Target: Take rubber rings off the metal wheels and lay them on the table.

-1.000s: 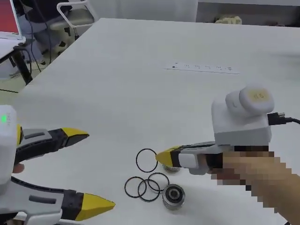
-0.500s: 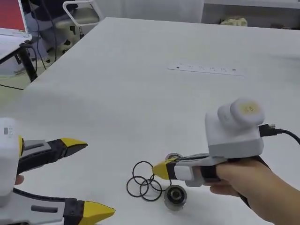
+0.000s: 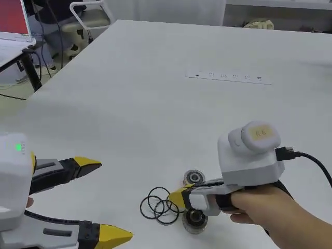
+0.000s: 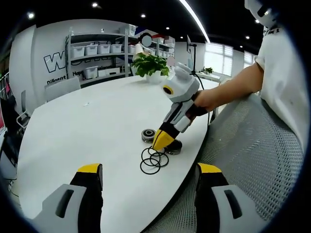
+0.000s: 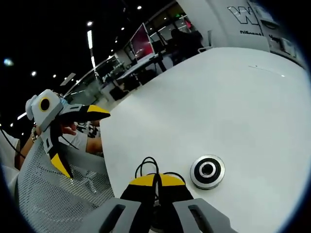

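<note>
Nearest, the left tongs (image 3: 114, 201) hang wide open and empty over the white counter (image 3: 155, 104), seemingly waiting their turn. Just beyond, loose black rubber rings (image 3: 160, 205) lie overlapping on the counter. The right tongs (image 3: 175, 198) are pinched closed, with their tips at the rings beside the near wheel (image 3: 195, 222). I cannot tell whether they grip a ring. A second wheel (image 3: 194, 177) lies just behind.

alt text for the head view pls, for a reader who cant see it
The right gripper, held in a person's hand, has its yellow tips shut at a cluster of black rubber rings on a white table. A far metal wheel and a near metal wheel flank its tips. The left gripper hangs open at lower left.
</note>
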Demonstrator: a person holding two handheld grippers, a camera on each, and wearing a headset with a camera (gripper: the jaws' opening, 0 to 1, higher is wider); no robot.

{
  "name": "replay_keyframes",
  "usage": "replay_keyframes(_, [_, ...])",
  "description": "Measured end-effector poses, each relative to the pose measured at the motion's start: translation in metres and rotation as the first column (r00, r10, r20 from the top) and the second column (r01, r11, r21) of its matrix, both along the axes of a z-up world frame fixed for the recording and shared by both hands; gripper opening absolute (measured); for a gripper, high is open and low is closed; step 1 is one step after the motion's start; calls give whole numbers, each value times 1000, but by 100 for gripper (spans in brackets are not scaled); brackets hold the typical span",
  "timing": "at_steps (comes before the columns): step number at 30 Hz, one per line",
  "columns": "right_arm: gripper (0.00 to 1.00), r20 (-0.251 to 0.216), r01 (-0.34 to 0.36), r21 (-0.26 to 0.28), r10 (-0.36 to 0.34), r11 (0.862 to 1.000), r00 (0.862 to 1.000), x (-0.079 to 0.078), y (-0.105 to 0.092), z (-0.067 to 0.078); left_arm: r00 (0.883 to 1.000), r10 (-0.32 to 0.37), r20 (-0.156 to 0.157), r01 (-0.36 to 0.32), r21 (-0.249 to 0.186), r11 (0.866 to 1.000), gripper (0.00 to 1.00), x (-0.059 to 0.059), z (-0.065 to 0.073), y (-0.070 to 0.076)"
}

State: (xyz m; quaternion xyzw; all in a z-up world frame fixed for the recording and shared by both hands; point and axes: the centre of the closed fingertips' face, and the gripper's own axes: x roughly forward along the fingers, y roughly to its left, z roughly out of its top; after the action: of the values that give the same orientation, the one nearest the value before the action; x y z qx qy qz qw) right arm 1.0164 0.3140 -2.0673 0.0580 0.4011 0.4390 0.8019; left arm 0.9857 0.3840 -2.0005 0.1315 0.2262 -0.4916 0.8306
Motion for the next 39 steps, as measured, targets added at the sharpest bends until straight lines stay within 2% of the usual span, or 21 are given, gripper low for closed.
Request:
replay_keyframes(8, [0, 55, -8, -48, 11, 999, 998, 4, -2, -4, 1000, 10, -3, -10, -8, 1000, 75, 1, 0, 1])
replay_keyframes(11, [3, 69, -6, -65, 11, 998, 998, 5, -4, -5, 1000, 10, -5, -10, -5, 1000, 75, 1, 0, 1])
replay_keyframes(16, [4, 79, -1, -67, 7, 998, 997, 8, -7, -3, 1000, 10, -7, -10, -3, 1000, 75, 1, -1, 1])
replay_keyframes(24, [5, 105, 23, -46, -18, 999, 994, 16, -11, 10, 1000, 4, -13, -4, 7, 1000, 75, 0, -3, 1])
replay_keyframes(33, [7, 160, 19, -62, -9, 998, 987, 20, -12, 22, 1000, 1, -21, -1, 14, 1000, 75, -1, -5, 1])
replay_keyframes(35, [8, 179, 11, -73, 2, 997, 984, 21, -12, 25, 1000, 3, -22, -3, 16, 1000, 75, -1, -5, 2])
replay_keyframes(39, [10, 221, -31, -133, 60, 991, 974, 17, -11, 29, 999, 0, -33, 0, 11, 1000, 76, -2, -6, 1])
